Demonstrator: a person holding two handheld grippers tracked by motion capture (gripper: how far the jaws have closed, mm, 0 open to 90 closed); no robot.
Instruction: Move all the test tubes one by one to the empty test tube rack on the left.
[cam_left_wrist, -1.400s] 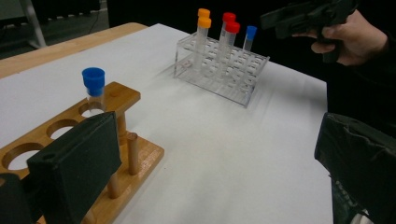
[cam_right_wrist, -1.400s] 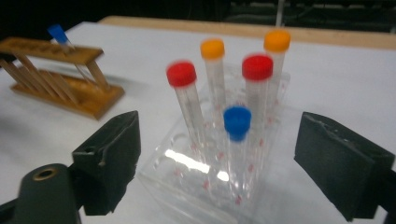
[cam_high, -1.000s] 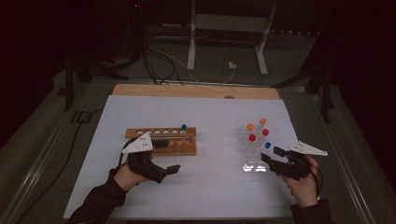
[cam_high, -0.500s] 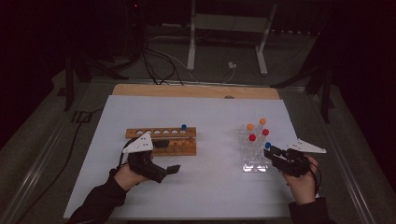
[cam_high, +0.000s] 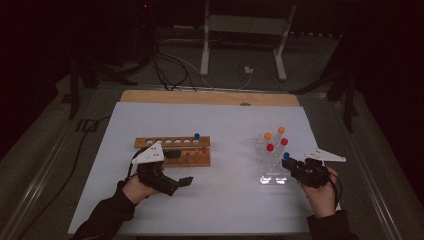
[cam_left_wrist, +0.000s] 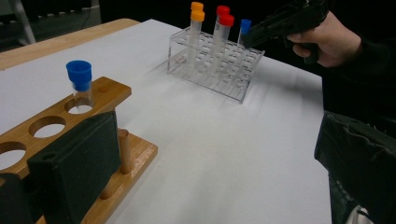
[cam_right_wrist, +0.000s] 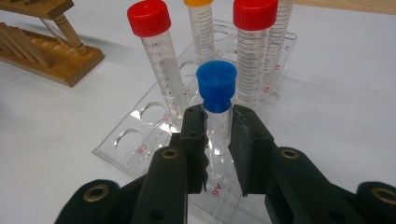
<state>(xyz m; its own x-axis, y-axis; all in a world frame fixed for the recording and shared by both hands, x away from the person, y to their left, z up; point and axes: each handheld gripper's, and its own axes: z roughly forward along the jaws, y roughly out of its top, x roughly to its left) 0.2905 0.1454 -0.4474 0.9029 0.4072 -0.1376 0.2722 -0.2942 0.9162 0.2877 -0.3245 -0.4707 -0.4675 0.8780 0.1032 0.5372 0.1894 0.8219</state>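
The right gripper (cam_right_wrist: 217, 140), jaws just closing, clamps one of six tubes, blue-capped (cam_right_wrist: 216, 93), in the clear rack (cam_high: 270, 167); left gripper (cam_high: 186, 181) gapes. White tabletop (cam_high: 225, 125), dark room.

A lab bench: test-tube racks (cam_high: 272, 162) (dark room behind).

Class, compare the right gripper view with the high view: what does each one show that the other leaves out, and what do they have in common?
Right gripper view: the right claw has just been closing, and its toothed pads press the blue-capped tube below its cap. It also shows printed scale lines on a red-capped tube and red hole labels on the clear rack.
High view: the left claw, open beside the wooden rack, and the whole white table.
Both: the clear rack with red, orange and blue caps, and the wooden rack.
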